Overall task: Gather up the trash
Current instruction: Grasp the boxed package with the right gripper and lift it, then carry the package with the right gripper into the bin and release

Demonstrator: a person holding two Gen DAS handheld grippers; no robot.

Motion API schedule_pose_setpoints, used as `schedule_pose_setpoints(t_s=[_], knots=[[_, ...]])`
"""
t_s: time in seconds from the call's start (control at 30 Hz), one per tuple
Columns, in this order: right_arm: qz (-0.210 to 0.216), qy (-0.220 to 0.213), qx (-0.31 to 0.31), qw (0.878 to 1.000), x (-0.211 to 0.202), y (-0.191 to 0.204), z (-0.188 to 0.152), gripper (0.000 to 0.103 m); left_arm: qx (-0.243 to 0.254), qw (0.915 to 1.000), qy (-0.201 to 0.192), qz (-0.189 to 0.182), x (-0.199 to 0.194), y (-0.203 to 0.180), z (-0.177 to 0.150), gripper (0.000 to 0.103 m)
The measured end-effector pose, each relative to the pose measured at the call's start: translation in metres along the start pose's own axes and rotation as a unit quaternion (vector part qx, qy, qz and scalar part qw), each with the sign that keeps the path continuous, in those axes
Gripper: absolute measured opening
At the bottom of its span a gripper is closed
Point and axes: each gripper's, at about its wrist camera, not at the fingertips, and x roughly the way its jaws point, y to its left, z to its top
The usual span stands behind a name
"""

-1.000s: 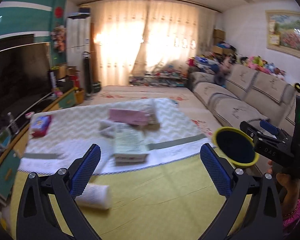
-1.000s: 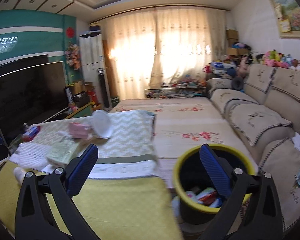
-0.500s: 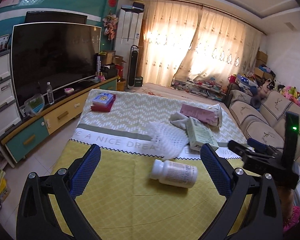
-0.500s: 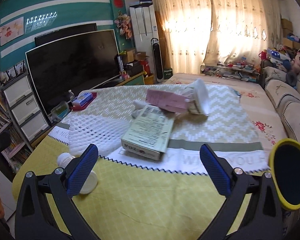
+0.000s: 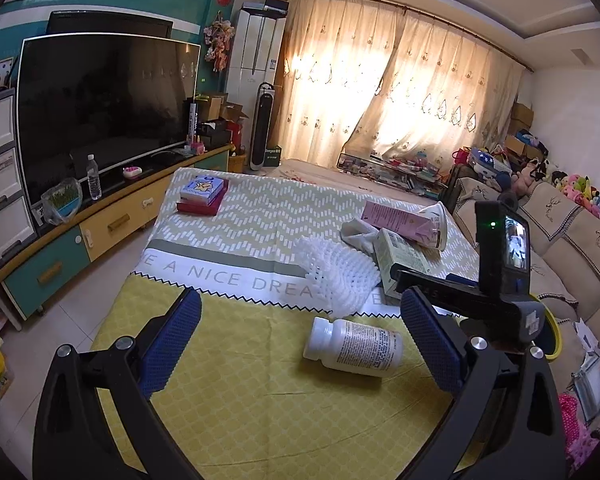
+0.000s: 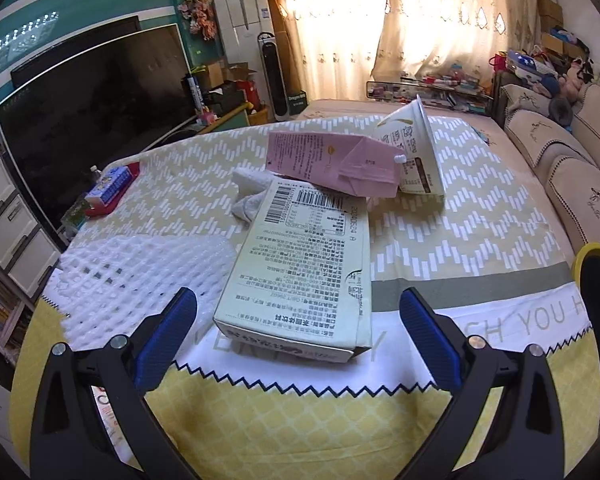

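My right gripper (image 6: pixel 298 336) gapes wide and empty just short of the cream carton (image 6: pixel 300 264). My left gripper (image 5: pixel 300 344), equally open, holds nothing. Next, I judge: straddle the carton, then squeeze.

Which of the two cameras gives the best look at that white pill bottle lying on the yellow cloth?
The left wrist view. There the white pill bottle lies on its side in full sight, cap and label visible, just ahead of the open fingers. The right wrist view does not show it; that camera faces the pale carton instead.
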Motion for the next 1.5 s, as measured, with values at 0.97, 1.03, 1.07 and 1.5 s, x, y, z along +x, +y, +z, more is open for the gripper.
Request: schedule_pose_setpoints(t_s=[0.97, 1.03, 1.07, 1.5], knots=[[0.086, -0.056, -0.031, 0.994, -0.113, -0.026, -0.042, 0.069, 0.017, 0.9998, 0.006, -0.003, 0.011, -0.018, -0.006, 0.098], [0.090, -0.062, -0.029, 0.994, -0.121, -0.031, -0.043, 0.069, 0.020, 0.9998, 0.007, -0.003, 0.011, -0.021, -0.007, 0.098], [0.094, -0.066, -0.029, 0.993, -0.125, -0.033, -0.044, 0.069, 0.022, 0.9997, 0.008, -0.003, 0.011, -0.023, -0.007, 0.098], [0.070, -0.105, 0.008, 0.992, -0.154, -0.088, -0.042, 0.069, 0.042, 0.9990, 0.015, -0.002, 0.018, -0.042, -0.007, 0.098]])
